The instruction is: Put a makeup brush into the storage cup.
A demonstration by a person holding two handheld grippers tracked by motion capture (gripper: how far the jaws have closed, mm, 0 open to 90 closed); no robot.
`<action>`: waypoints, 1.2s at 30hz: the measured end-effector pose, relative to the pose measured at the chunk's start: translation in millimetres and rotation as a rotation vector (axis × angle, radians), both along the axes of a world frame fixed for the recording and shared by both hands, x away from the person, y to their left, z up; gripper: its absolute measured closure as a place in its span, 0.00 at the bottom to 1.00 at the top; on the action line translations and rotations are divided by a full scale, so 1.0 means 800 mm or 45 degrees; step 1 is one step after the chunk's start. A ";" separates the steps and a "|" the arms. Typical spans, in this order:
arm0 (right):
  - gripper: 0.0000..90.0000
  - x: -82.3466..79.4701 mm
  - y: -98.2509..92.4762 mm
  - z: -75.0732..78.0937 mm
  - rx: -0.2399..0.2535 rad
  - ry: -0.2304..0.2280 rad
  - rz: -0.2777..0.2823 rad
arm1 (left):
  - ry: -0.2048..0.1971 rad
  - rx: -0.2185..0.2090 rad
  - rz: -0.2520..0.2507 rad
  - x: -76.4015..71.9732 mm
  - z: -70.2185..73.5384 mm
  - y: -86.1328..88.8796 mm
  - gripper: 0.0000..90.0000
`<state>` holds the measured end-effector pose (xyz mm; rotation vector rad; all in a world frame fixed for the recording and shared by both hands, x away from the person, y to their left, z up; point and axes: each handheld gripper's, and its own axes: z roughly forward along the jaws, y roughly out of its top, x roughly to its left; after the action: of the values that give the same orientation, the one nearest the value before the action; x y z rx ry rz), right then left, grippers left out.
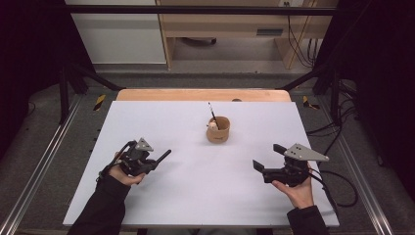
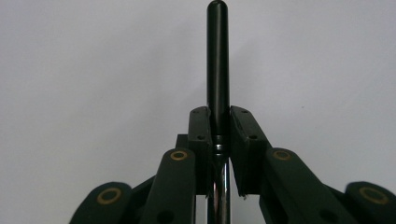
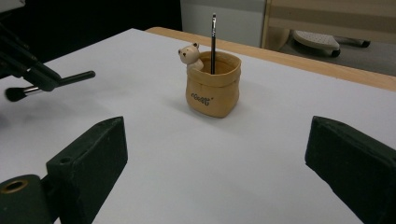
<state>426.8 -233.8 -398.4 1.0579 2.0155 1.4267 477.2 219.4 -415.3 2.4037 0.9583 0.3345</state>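
While the left gripper [image 1: 157, 160] clamps the light, stiff brush [image 2: 217, 60] at its ferrule, a secure spot, the right gripper [image 1: 266, 159] gapes empty.

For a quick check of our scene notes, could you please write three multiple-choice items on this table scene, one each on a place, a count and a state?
1. Where does the tan holder stand?
A. near the table's middle, toward the far edge
B. at the near left corner
C. on the floor

2. How many brushes stand in the holder?
A. none
B. one
C. three

3. What is the state of the left tongs?
A. wide open
B. shut on the black brush
C. shut on the holder

Answers:
1 A, the high view shows it between the hands, farther off.
2 B, one thin brush rises beside the bear figure.
3 B, the pads press the brush's handle.
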 end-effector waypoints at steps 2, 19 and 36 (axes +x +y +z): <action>0.07 0.000 0.002 0.001 -0.014 -0.002 0.004 | -0.004 -0.021 -0.018 -0.003 0.003 -0.002 0.88; 0.07 0.002 0.024 0.011 -0.086 -0.008 0.043 | -0.049 -0.068 -0.138 -0.021 0.026 -0.018 0.88; 0.07 0.004 0.051 0.024 -0.171 -0.025 0.115 | -0.059 -0.057 -0.213 -0.026 0.037 -0.043 0.88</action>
<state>430.0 -193.3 -378.9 0.9032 2.1365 1.3188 456.4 185.1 -385.9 2.4049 0.7302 0.3025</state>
